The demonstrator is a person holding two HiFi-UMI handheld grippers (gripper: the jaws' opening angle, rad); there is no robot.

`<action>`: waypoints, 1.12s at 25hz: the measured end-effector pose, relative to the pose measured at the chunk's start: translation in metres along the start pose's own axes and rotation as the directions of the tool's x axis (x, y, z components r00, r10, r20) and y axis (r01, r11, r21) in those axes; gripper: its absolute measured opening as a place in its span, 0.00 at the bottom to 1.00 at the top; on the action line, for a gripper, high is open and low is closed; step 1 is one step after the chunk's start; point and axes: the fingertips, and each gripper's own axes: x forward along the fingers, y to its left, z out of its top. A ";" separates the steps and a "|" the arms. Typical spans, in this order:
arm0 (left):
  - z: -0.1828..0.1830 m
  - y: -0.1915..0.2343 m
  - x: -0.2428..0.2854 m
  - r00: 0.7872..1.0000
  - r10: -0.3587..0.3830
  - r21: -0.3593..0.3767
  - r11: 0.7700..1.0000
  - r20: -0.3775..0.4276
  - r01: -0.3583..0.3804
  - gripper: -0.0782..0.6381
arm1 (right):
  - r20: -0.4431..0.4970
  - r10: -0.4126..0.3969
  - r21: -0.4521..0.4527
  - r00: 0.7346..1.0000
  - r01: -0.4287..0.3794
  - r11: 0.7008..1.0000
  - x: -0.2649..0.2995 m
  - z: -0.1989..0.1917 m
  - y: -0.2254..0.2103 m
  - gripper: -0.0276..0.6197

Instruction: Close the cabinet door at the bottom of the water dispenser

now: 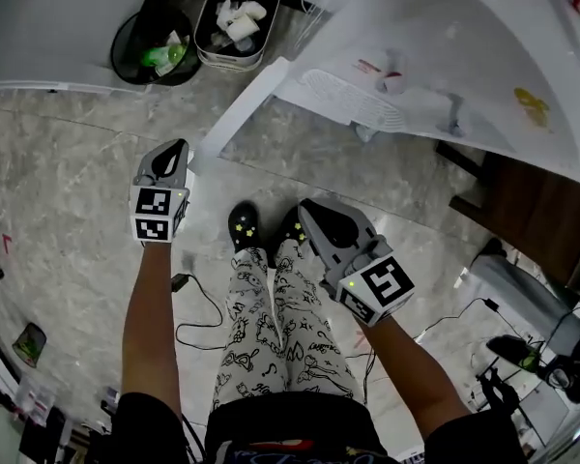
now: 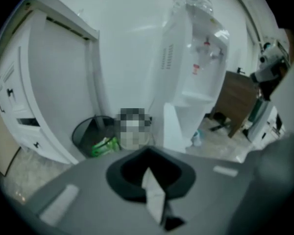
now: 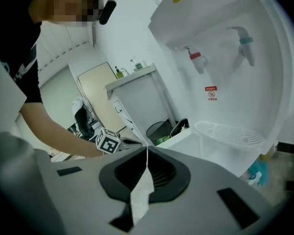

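Observation:
The white water dispenser (image 1: 435, 56) stands at the upper right, its drip tray (image 1: 353, 100) facing me. Its bottom cabinet door (image 1: 240, 112) swings out open, seen edge-on as a white strip over the floor. My left gripper (image 1: 177, 149) is shut and empty, just left of the door's free edge; whether it touches is unclear. In the left gripper view the door (image 2: 170, 129) stands right ahead of the left gripper (image 2: 148, 169). My right gripper (image 1: 311, 213) is shut and empty above my shoes, well back from the door (image 3: 179, 137).
A black mesh bin (image 1: 155, 46) and a grey bin (image 1: 237, 22) with rubbish stand against the wall behind the door. A white cabinet (image 1: 48, 27) fills the upper left. A black cable (image 1: 198, 317) lies on the marble floor. Dark wooden furniture (image 1: 522, 201) sits right of the dispenser.

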 end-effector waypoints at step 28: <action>0.007 -0.195 0.089 0.963 -0.258 -0.132 0.960 -0.075 0.247 0.10 | 0.131 -0.087 -0.027 0.988 0.092 0.995 -0.041 0.006 -0.043 0.07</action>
